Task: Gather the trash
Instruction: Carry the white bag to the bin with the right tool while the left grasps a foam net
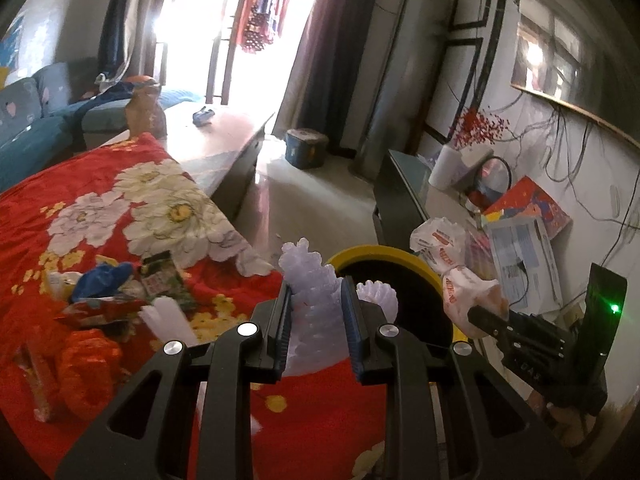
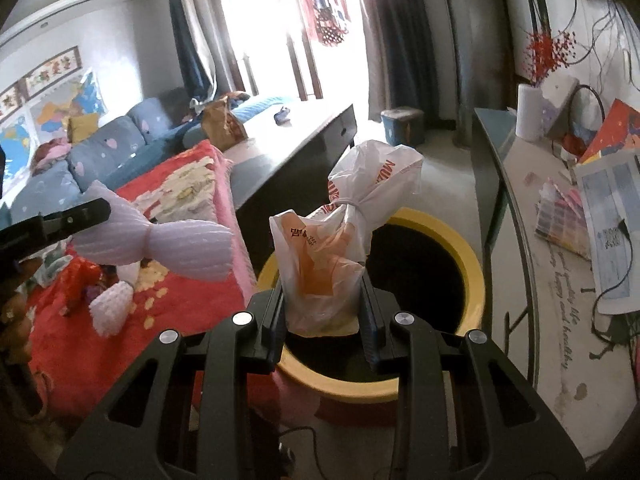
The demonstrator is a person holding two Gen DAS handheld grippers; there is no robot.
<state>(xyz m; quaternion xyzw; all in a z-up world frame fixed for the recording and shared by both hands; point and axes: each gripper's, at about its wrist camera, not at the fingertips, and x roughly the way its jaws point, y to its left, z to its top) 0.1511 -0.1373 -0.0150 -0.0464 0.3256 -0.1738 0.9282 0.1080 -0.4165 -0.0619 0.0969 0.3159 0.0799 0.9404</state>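
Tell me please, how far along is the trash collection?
Nothing visibly binned yet; the bin's inside is dark. In hand: the left gripper clamps white foam netting, the right gripper a tied plastic bag over the bin. Left: wrappers and foam pieces on the red blanket.

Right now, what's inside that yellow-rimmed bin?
Nothing shows inside the bin: its inside looks dark and the bottom cannot be made out. The plastic bag in the right gripper covers part of the opening.
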